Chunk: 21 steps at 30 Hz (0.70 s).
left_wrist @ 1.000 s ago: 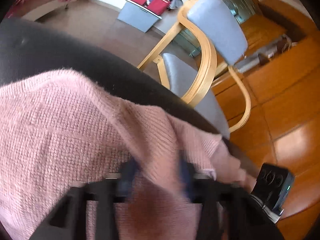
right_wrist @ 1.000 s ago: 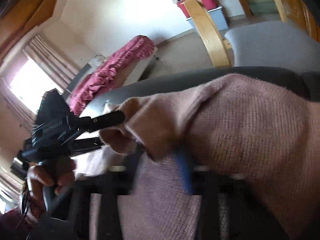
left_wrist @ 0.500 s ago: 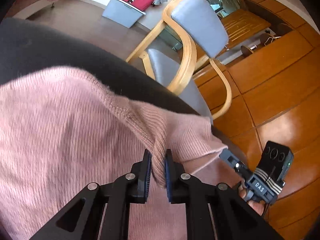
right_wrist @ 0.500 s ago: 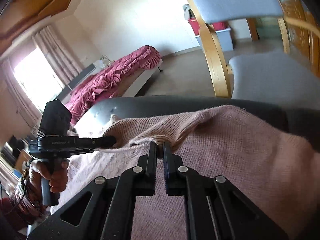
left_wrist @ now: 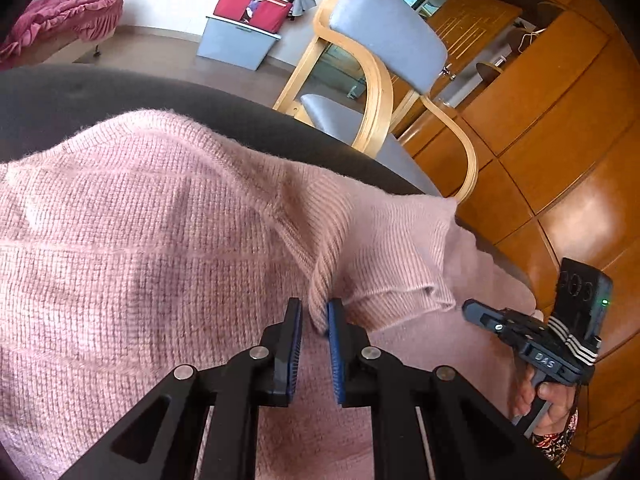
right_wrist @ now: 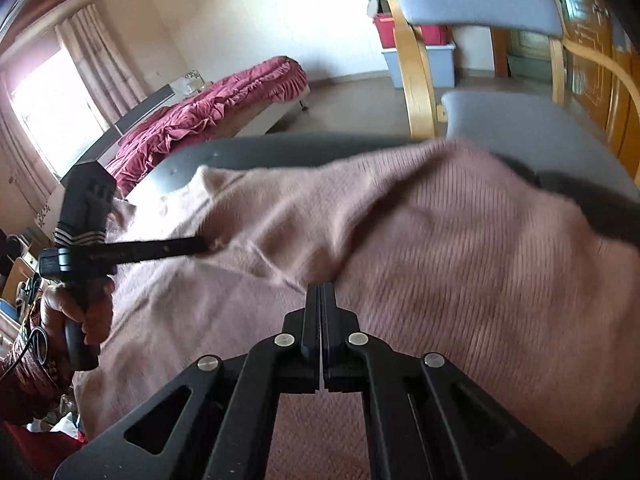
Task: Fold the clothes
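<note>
A pink knitted sweater [left_wrist: 140,240] lies spread over a dark grey table [left_wrist: 80,96]. My left gripper [left_wrist: 314,312] has its jaws slightly apart around a ridge of the sweater's folded-over edge [left_wrist: 384,240]. My right gripper [right_wrist: 320,292] has its jaws together, tips at the sweater [right_wrist: 460,240] surface; whether fabric is pinched there is not clear. The right gripper also shows in the left wrist view [left_wrist: 476,312] beside the folded edge. The left gripper shows in the right wrist view [right_wrist: 196,245], tips on the cloth.
A wooden chair with grey cushions [left_wrist: 384,36] stands just beyond the table's far edge. Wooden cabinets [left_wrist: 560,140] fill the right. A red suitcase on a grey box [left_wrist: 252,12] and a bed with a red cover [right_wrist: 208,120] stand further off.
The folded sweater edge has been lowered onto the sweater. The left jaws have widened a little. The right gripper has drawn back from the fold and its jaws have come together.
</note>
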Available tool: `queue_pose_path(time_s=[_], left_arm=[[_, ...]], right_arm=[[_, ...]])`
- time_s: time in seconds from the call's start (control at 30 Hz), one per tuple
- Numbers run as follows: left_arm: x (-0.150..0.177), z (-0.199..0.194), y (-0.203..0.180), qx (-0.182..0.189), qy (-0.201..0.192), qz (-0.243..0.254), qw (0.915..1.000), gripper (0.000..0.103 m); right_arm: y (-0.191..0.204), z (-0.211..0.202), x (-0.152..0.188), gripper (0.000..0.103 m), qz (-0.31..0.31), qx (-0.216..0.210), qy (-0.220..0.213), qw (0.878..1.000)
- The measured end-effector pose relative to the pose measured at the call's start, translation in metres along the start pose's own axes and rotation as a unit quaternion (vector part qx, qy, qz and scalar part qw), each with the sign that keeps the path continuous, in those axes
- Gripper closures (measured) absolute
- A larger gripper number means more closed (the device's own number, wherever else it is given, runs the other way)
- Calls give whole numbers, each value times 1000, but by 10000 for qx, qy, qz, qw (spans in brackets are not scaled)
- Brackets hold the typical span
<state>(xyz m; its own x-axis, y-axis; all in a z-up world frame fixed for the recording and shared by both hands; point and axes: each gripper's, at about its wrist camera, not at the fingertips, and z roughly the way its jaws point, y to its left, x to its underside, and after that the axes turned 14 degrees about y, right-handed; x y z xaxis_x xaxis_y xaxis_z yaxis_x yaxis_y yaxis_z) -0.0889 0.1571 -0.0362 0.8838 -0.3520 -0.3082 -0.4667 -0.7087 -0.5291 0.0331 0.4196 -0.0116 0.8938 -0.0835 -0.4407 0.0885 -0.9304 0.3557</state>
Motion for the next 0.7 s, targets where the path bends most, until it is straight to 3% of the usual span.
queue_pose_path(time_s=[0.07,0.13,0.23,0.27,0.37,0.5,0.6,0.7], left_arm=[[1,-1,3,161,0,-84,9998,90],[2,-3,6,248,-49,-171,9995,81],[4,-8,15,571,-158,-325,9977,79],[4,-13,21,794,-285,-474,9953,79],[-3,-22,44,1206,-585,-1145,9843,73],[-20,-9,60,1069,-352,-1807,9771,71],[-29,6,58,1618,-194,-2000,9661,65],[-27,16,44,1558,-156,-1843,9703,64]], right_arm=[[-9,1,4,102,226,-252,-55,9994],[-22,-1,6,99,548,-687,-113,9961],[-34,-1,4,74,966,-843,-90,9917],[-37,-1,2,72,1083,-868,-112,9903],[-48,2,-7,72,1414,-1148,-138,9832],[-51,16,-23,72,1529,-1262,-60,9801],[-46,33,-30,72,1506,-1367,114,9790],[-28,39,-32,72,1060,-1137,21,9878]])
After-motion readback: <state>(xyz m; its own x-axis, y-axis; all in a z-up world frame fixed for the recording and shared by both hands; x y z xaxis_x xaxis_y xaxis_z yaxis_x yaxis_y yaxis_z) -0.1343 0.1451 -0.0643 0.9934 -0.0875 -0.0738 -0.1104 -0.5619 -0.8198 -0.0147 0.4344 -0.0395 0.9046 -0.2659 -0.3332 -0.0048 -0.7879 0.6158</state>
